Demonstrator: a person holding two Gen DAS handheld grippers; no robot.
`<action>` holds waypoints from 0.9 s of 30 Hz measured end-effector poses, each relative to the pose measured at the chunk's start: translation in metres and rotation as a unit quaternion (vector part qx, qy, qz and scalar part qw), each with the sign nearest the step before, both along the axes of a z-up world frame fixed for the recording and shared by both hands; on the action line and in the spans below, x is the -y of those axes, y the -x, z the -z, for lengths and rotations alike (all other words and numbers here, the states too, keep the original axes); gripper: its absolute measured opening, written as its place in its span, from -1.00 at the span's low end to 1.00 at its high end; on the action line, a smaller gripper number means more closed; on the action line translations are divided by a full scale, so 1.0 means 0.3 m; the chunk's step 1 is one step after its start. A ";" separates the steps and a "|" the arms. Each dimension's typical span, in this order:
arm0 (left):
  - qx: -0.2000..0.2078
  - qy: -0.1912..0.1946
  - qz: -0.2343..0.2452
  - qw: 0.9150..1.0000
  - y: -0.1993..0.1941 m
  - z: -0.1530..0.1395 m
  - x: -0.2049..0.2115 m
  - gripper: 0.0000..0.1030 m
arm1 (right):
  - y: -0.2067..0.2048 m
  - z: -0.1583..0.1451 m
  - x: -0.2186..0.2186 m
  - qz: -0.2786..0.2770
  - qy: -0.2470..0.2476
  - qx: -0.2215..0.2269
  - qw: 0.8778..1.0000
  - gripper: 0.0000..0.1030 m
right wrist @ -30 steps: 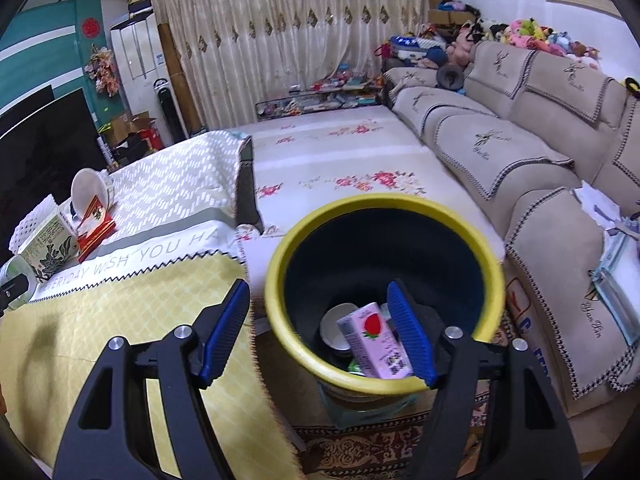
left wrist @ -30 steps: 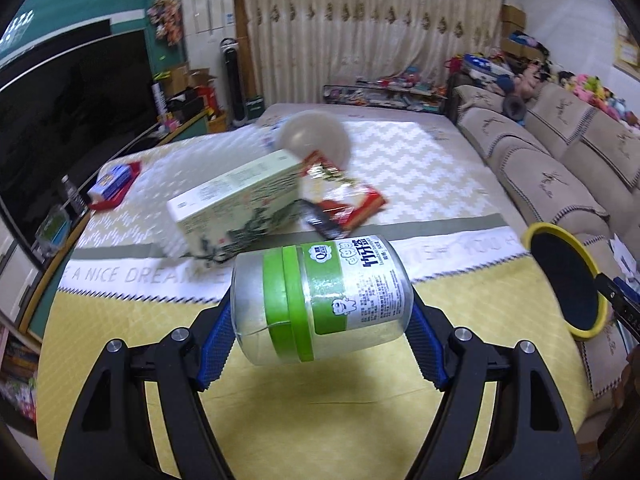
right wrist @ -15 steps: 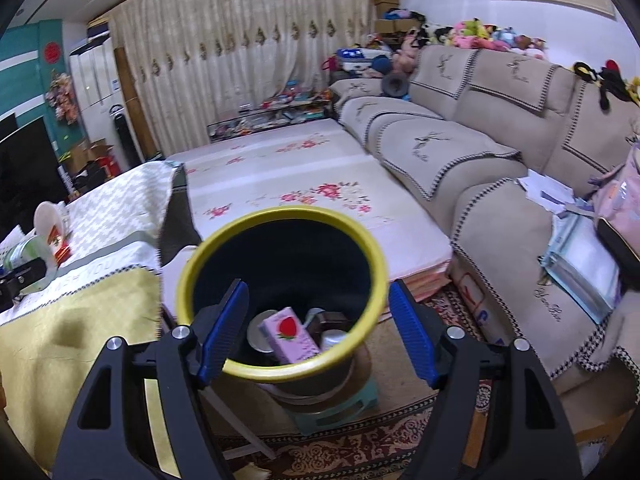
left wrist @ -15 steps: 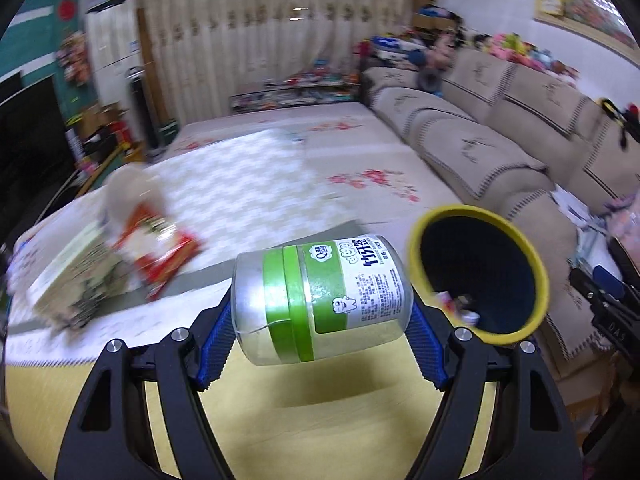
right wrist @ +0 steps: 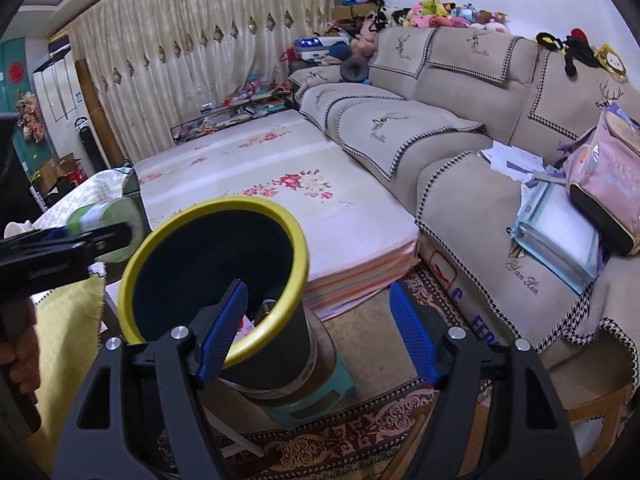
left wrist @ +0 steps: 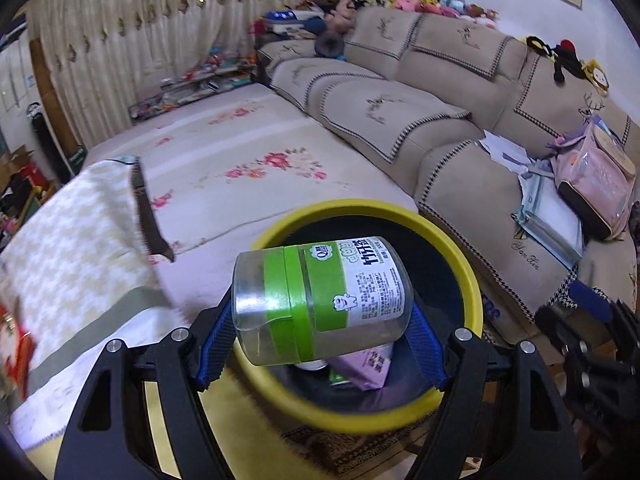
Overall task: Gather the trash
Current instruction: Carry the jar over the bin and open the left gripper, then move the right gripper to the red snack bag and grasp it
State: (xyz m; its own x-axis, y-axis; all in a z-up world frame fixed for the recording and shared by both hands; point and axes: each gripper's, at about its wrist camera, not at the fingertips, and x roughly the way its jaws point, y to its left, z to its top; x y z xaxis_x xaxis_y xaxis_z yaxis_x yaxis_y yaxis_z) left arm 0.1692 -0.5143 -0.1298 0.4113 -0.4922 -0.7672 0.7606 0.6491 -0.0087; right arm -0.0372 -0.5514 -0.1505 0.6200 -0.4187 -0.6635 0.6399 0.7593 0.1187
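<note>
Left gripper (left wrist: 322,312) swung over yellow-rimmed bin (left wrist: 460,264), clamping jar (left wrist: 320,300), right gripper (right wrist: 318,322) open, empty.

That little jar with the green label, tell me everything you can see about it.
The jar is clear plastic with a bright green band and a green and white printed label showing a small cartoon figure. It looks empty. It lies on its side, clamped end to end between the blue pads of the left gripper, whose jaws press on it, in the air above the open mouth of the yellow-rimmed bin.

Even indoor light, fisheye-warped edges, perhaps slight blur.
</note>
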 end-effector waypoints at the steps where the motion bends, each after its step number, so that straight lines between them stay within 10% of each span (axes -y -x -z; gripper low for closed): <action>1: -0.004 -0.003 0.002 1.000 -0.012 0.017 0.027 0.45 | 0.002 0.004 0.003 0.001 -0.002 0.000 1.000 0.35; 11: -0.015 0.018 -0.019 1.000 -0.083 0.023 -0.013 0.72 | -0.012 0.001 0.001 -0.005 -0.009 0.003 1.000 0.41; 27: 0.048 0.093 -0.176 0.979 0.003 -0.231 -0.862 0.85 | -0.259 -0.019 -0.342 -0.168 -0.032 0.002 0.985 0.42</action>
